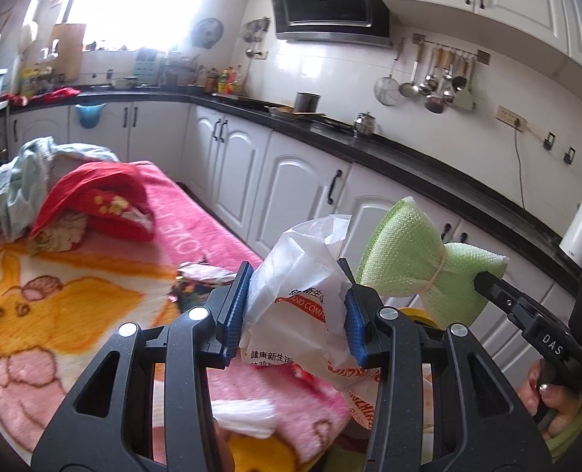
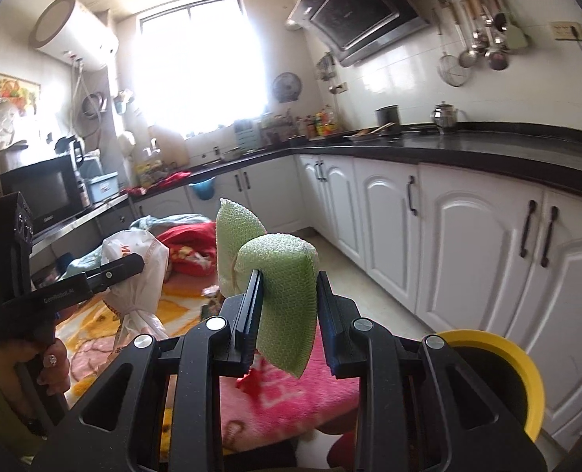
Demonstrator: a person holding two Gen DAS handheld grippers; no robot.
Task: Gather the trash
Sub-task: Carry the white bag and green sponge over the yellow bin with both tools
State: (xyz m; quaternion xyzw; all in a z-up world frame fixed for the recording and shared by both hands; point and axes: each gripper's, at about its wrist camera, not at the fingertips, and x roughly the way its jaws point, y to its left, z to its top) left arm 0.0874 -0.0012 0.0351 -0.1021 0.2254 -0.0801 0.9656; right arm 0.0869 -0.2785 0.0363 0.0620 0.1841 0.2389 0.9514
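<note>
Kitchen, L-shaped black counter (image 2: 487,149) over white cabinets (image 2: 468,244), range hood (image 1: 330,0) on the wall, utensils hanging on a rail (image 1: 444,74). Bright window at the far end washes out that wall.

Pink and orange cartoon blanket (image 1: 74,306) covers the work surface below both grippers. Red cloth (image 1: 94,204) bunched toward its far end, pale blue cloth (image 1: 23,173) piled behind that. Small crumpled wrapper (image 1: 200,279) lies on the blanket near its right edge, ahead of the left gripper.

Left gripper (image 1: 295,306): blue-padded fingers clamped on a crumpled white plastic bag (image 1: 302,275) with red print, held up off the blanket. In the right wrist view the bag hangs twisted below the fingers.

Right gripper (image 2: 287,306): holds a green foam mesh bundle (image 2: 287,299), tied at the waist with a rubber band. Left finger sits against the foam; right finger shows a thin gap in this view, so contact on that side can't be confirmed. Bundle is in the air, just right of the bag, not touching it.

Yellow-rimmed bin (image 2: 499,373) sits low, off the blanket's right edge, beside the right gripper. A hand (image 1: 550,401) grips the right tool's handle; another hand (image 2: 47,369) grips the left one.
</note>
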